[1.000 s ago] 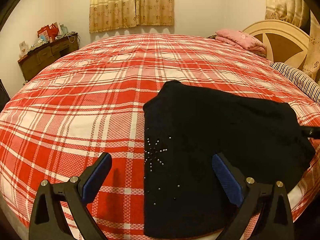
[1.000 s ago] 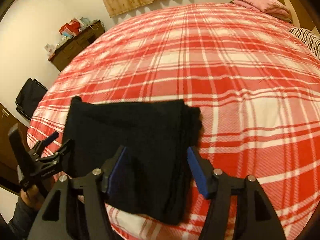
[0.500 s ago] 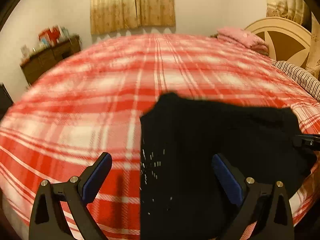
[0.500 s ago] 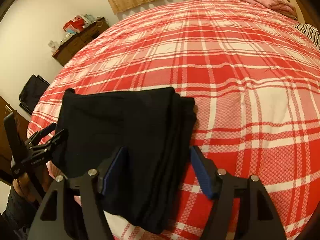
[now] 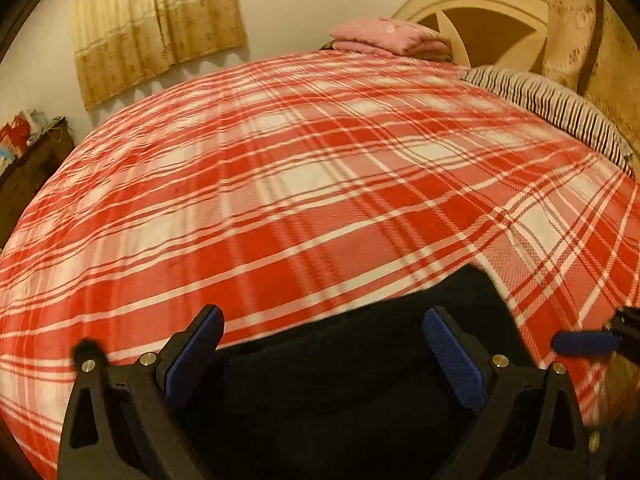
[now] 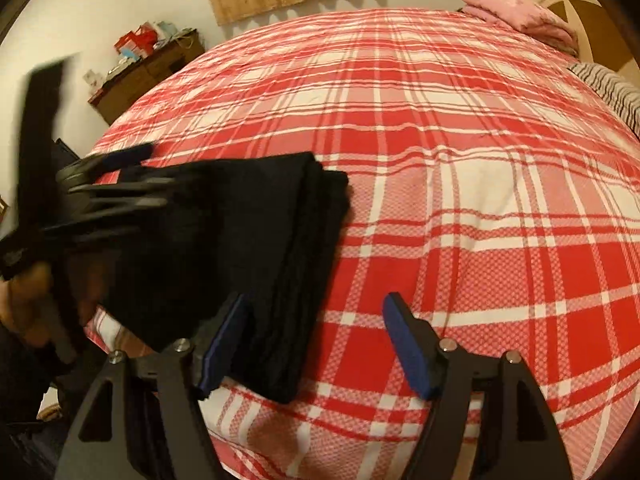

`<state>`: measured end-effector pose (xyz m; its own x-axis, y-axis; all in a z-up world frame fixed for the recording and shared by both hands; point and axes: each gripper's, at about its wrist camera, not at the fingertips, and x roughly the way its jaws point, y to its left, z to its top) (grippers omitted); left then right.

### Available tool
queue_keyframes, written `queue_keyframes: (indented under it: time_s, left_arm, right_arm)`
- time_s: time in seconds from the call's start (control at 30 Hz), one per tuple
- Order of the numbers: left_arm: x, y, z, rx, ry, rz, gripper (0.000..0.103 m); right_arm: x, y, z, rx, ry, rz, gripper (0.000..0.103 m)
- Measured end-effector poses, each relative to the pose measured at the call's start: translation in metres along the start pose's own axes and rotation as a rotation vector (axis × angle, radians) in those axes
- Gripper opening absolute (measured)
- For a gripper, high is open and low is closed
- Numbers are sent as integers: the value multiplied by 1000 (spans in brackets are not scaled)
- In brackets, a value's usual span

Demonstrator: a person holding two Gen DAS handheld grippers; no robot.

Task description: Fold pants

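Note:
The black pants (image 6: 224, 248) lie folded into a compact stack near the front edge of the bed, also in the left wrist view (image 5: 340, 392). My left gripper (image 5: 322, 360) is open and empty, hovering over the pants; it shows blurred in the right wrist view (image 6: 116, 184) above the stack's left side. My right gripper (image 6: 316, 344) is open and empty over the stack's right edge, its left pad (image 6: 224, 348) above the fabric. One right fingertip (image 5: 584, 342) shows at the right of the left wrist view.
A red and white plaid bedspread (image 5: 300, 200) covers the bed. A pink folded blanket (image 5: 392, 36) and a striped pillow (image 5: 552, 108) lie near the headboard (image 5: 480, 12). A wooden dresser (image 6: 148, 76) with clutter stands by the far wall.
My left gripper has swung right and tilted over the pants, so the stack now sits low between its fingers. My right gripper has shifted right, off the stack's middle to its right edge.

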<state>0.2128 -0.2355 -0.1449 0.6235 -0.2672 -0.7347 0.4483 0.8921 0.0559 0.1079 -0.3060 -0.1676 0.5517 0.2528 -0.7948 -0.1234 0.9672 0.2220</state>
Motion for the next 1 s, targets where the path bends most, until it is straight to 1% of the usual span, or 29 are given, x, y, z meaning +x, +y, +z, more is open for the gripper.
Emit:
queue_keyframes:
  time_s: [0.1,0.17,0.23,0.3,0.33,0.4,0.43,0.47,0.53,0.6,0.7,0.8,0.9,0.97,1.0]
  left_arm:
    - [10,-9,6,2,10,3,102]
    - [16,-5,12,-38,35,-11,102]
    - [12,0,14,-64,50,-18,102]
    - [-1,6,12,-72,23,-20,102]
    - [-16,13,9,-80,-17,-14,102]
    - [-40,29,1,-82,-92,8,102]
    - [-47,34,-3,-75,-112,21,102]
    - [-61,46,-13,-65,-139,54,102]
    - [-77,67,-29,-59,-163,106,102]
    - [-88,92,-50,-87,-167,145,102]
    - [-93,125,-77,-174,-155,146,102]
    - [-84,152,-102,-279,-122,127,102]
    - [-73,160,-113,-339,-105,102,102]
    - [-67,159,-115,-347,-101,93,102]
    - [-64,158,-115,-344,-108,88,102]
  right_arm:
    - [5,-6,0,1,13,26,73]
    - [9,-11,-1,4,18,50,73]
    - [11,-11,-2,-10,15,63,73]
    - [9,-9,-2,-20,11,60,73]
    - [6,-8,-2,-23,4,60,73]
    - [0,-10,-1,-6,-13,73,73]
    - [-4,-13,0,18,-30,90,73]
    - [-7,-17,1,42,-49,110,74]
    - [-10,-24,2,91,-77,159,74]
    - [-8,-29,2,134,-91,192,74]
    - [-1,-32,2,174,-96,216,74]
    - [2,-26,5,166,-102,208,74]
    - [7,-20,8,167,-101,229,74]
    - [7,-13,9,141,-111,215,74]
    - [7,-10,8,134,-104,193,74]
